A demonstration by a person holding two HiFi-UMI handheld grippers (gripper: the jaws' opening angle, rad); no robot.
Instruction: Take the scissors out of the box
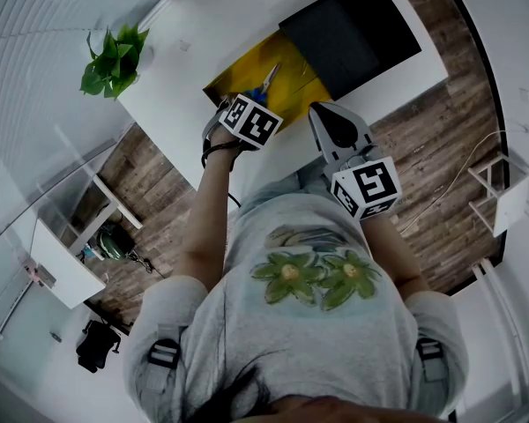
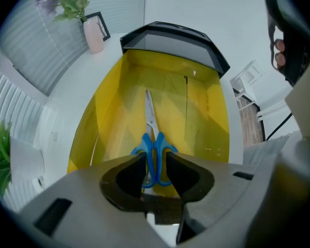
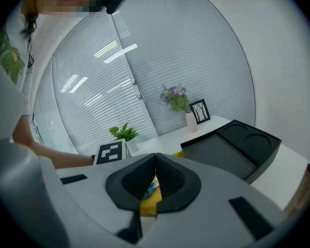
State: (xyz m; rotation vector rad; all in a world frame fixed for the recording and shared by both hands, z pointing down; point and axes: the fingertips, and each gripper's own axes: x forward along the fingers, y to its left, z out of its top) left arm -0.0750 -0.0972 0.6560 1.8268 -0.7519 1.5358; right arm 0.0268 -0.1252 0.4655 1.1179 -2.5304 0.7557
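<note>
In box: one scissors (blue), left hand-held gripper clamping; right hand-held gripper closed.

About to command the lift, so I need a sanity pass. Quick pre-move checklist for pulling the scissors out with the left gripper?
1. Left gripper on the scissors: ok. Its jaws are closed on the blue handles.
2. Grip firm enough to lift: cannot tell.
3. Scissor blades closed: ok. They lie together and point away from the gripper.
4. Scissors out of the yellow box: not ok. They lie on its floor.
5. Way up free: ok. The black lid stands open at the far end, with nothing over the scissors.
6. Right gripper out of the way: ok. It is shut, empty and held beside the box.
</note>
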